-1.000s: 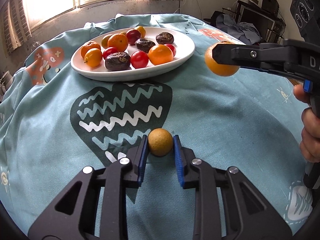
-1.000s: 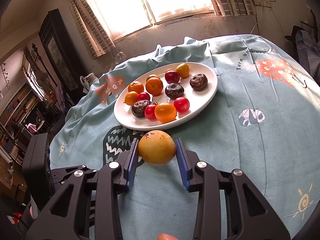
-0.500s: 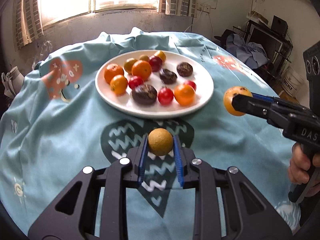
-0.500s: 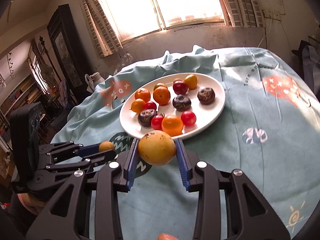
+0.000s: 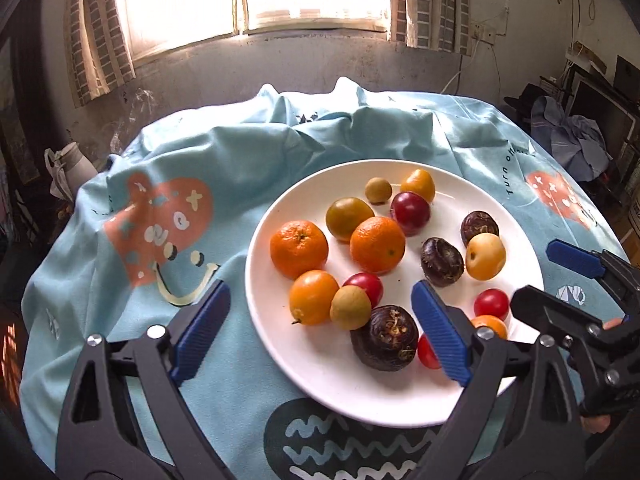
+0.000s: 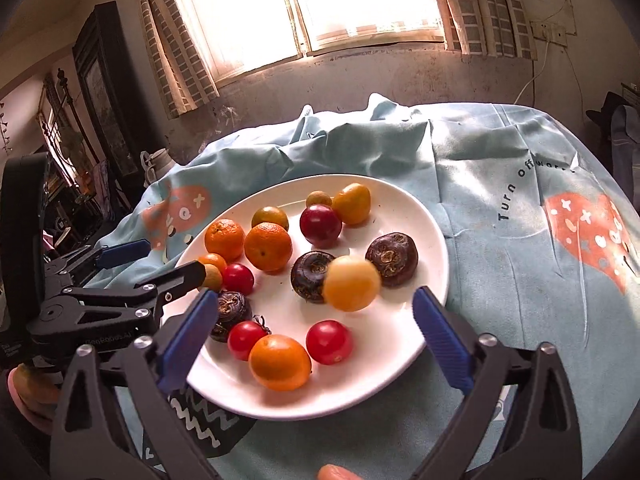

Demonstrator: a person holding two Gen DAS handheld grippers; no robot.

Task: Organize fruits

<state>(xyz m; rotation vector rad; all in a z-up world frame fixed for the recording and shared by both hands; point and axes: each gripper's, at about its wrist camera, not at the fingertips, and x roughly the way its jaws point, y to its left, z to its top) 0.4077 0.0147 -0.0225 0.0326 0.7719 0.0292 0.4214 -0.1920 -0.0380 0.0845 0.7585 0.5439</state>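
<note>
A white plate (image 5: 316, 364) (image 6: 416, 216) holds several fruits: oranges, red cherry tomatoes, dark passion fruits. My left gripper (image 5: 320, 320) is open over the plate's near left rim; a small tan fruit (image 5: 350, 306) lies on the plate between its jaws, free of them. My right gripper (image 6: 310, 316) is open over the plate's near side; a yellow-orange fruit (image 6: 351, 283), blurred, sits on the plate beside a dark passion fruit (image 6: 313, 276). It also shows in the left wrist view (image 5: 485, 256). The right gripper shows at the plate's right (image 5: 560, 276).
The plate rests on a light-blue printed tablecloth (image 5: 168, 184) over a round table. The cloth is bunched at the far side (image 5: 340, 116). A wall and bright window lie behind. Clutter stands at the right (image 5: 580, 140) and left of the room.
Both grippers moved forward over the plate and opened. The tan fruit left my left gripper and the yellow-orange fruit left my right gripper; both now lie on the plate.
</note>
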